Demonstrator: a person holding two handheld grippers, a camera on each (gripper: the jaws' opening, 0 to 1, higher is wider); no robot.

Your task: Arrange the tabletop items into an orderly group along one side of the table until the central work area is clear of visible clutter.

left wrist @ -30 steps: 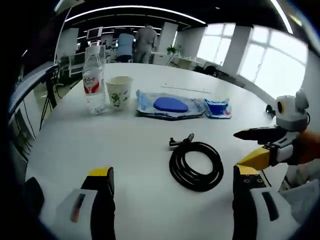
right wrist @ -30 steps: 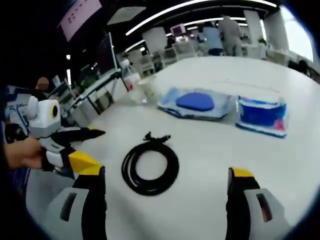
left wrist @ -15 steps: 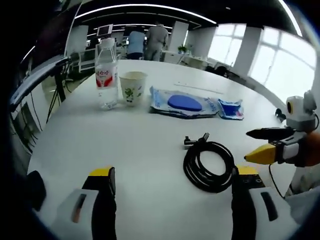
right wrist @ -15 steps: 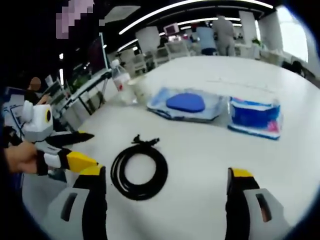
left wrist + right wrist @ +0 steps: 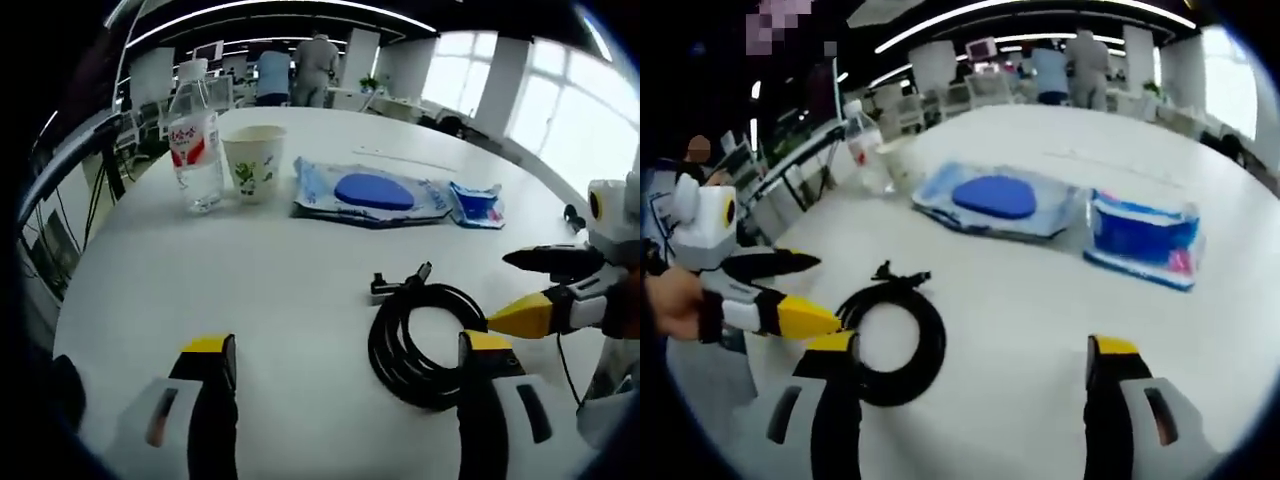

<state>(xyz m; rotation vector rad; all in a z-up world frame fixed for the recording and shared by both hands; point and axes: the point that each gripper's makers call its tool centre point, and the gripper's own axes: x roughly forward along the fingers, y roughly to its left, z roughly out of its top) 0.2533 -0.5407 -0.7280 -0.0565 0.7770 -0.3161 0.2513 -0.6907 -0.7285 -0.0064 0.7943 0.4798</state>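
A coiled black cable (image 5: 420, 337) (image 5: 895, 338) lies on the white round table (image 5: 240, 270). Farther back stand a clear water bottle (image 5: 196, 140) (image 5: 865, 146) with a red label and a paper cup (image 5: 252, 163) (image 5: 902, 160). Beside them lie a plastic bag holding a blue object (image 5: 368, 192) (image 5: 995, 198) and a small blue packet (image 5: 478, 204) (image 5: 1142, 234). My left gripper (image 5: 340, 405) (image 5: 790, 288) stands open, its jaws apart near the table's front edge, the cable just ahead to its right. My right gripper (image 5: 975, 400) (image 5: 545, 288) is open too, the cable at its left jaw.
Office desks, chairs and monitors (image 5: 215, 80) stand beyond the table's far edge, with two people (image 5: 300, 65) at the back. A hand (image 5: 675, 300) holds the left gripper. Bright windows (image 5: 545, 110) line the right side.
Both views have moved closer to the table and the cable. The cable now sits nearer both grippers' jaws; the items themselves have not moved.
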